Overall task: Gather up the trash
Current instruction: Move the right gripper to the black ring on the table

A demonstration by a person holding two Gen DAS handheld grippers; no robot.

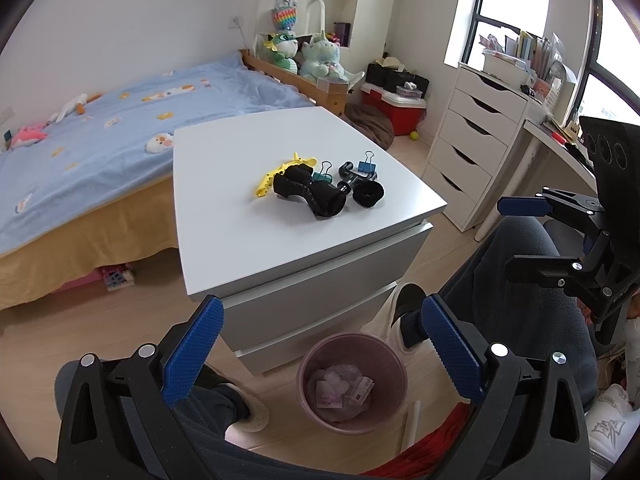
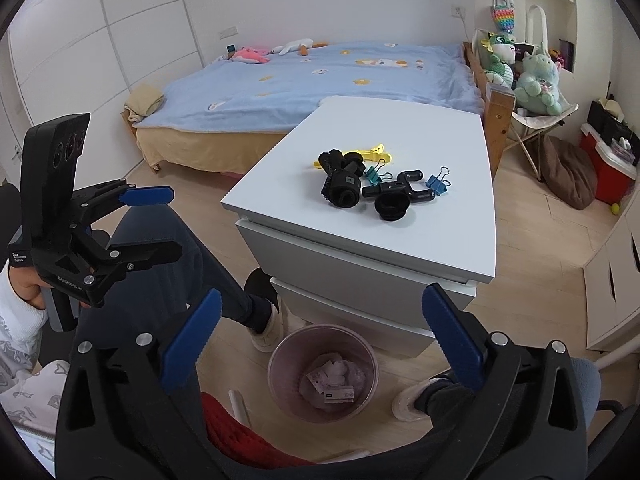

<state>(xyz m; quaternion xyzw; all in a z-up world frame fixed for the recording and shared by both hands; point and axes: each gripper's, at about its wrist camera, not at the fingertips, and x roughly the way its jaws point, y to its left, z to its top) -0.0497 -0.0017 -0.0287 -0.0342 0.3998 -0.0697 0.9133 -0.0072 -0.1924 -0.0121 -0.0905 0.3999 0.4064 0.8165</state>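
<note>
A pink waste bin [image 1: 306,364] [image 2: 275,360] stands on the floor in front of the white drawer unit [image 1: 224,184] [image 2: 400,128]. Crumpled tissue and small paper wrappers [image 1: 344,388] [image 2: 332,384] lie inside it. My left gripper [image 1: 320,308] [image 2: 172,224] hangs open above the bin, nothing between its blue pads. My right gripper [image 2: 323,296] [image 1: 505,236] is also open and empty, over the bin's near side. On the unit's top lie black socks [image 1: 308,194] [image 2: 340,184], a yellow clip [image 1: 268,178], binder clips [image 1: 365,164] [image 2: 438,182] and a black hook piece [image 2: 396,188].
The person's legs and slippered feet [image 1: 404,320] [image 2: 264,320] flank the bin. A bed with a blue cover [image 1: 100,128] lies behind the unit. White drawers and a desk [image 1: 468,148] stand by the window, and a red cloth [image 2: 240,432] lies near my fingers.
</note>
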